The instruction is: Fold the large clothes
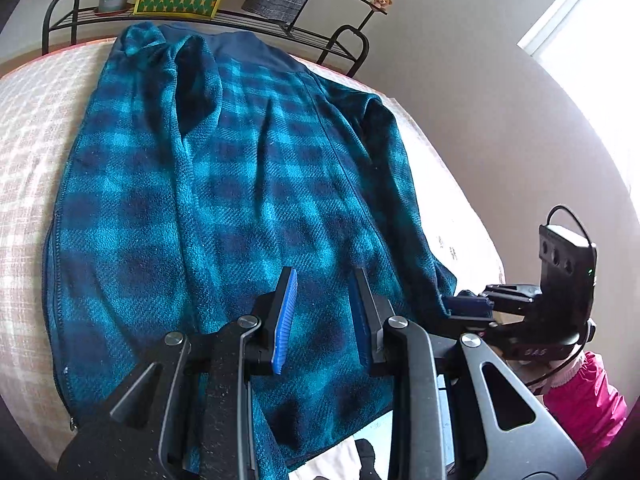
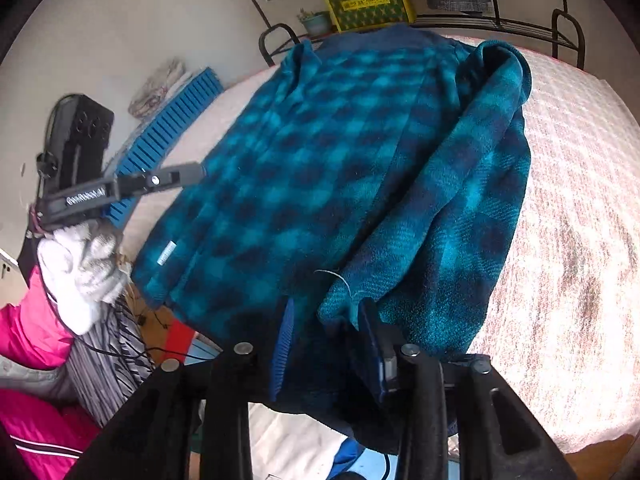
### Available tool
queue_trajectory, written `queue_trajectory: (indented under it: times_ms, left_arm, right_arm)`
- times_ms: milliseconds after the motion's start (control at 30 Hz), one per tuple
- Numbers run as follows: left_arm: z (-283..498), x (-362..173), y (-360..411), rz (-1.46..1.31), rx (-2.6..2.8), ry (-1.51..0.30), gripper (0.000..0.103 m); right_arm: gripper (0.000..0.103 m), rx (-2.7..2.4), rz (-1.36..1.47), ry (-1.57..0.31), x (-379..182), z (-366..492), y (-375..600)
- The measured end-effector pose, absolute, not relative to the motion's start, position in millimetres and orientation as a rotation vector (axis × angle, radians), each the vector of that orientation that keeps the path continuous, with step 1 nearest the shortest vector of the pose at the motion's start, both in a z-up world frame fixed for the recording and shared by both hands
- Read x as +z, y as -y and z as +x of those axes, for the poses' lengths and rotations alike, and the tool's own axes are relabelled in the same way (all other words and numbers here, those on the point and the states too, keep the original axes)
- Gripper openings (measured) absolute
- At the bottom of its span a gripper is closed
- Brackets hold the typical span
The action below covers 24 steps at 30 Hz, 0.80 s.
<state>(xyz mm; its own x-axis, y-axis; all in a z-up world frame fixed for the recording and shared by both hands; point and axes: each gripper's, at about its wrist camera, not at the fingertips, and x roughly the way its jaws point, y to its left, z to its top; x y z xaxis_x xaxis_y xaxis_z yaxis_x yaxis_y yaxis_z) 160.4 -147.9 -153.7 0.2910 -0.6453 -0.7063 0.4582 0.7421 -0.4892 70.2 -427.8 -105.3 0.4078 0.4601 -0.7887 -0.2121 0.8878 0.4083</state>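
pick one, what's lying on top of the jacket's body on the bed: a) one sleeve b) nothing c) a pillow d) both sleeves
a, one sleeve lies folded lengthwise over the jacket; the other sleeve runs down the jacket's outer edge beside the body. Both the left gripper and the right gripper are open above the hem.

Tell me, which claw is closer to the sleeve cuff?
Right. The right claw sits open at the sleeve cuff; the left claw hovers open over the jacket hem, off to the side.
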Motion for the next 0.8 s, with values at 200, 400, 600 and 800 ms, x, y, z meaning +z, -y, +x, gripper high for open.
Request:
queue_trajectory:
  times_ms: [200,400,600,800]
  left_arm:
    - [141,-146,192,-0.16,-0.838,-1.047,0.026]
    - [117,-147,266,-0.016,-0.929,-1.042,0.05]
    - [117,-174,306,0.034,-0.934,-1.111,0.05]
    - [126,-202,319,-0.003,-0.954,-1.189,0.009]
  right_arm:
    - [0.041,0.408,0.422,-0.902,-68,76,487]
    - [0.041,0.257,0.589,-0.879,-88,122,555]
    - [0.047,0.157,0.666,-0.859,-109,195,608]
    - [0.048,0.078,0.704,-0.879,-147,272,637]
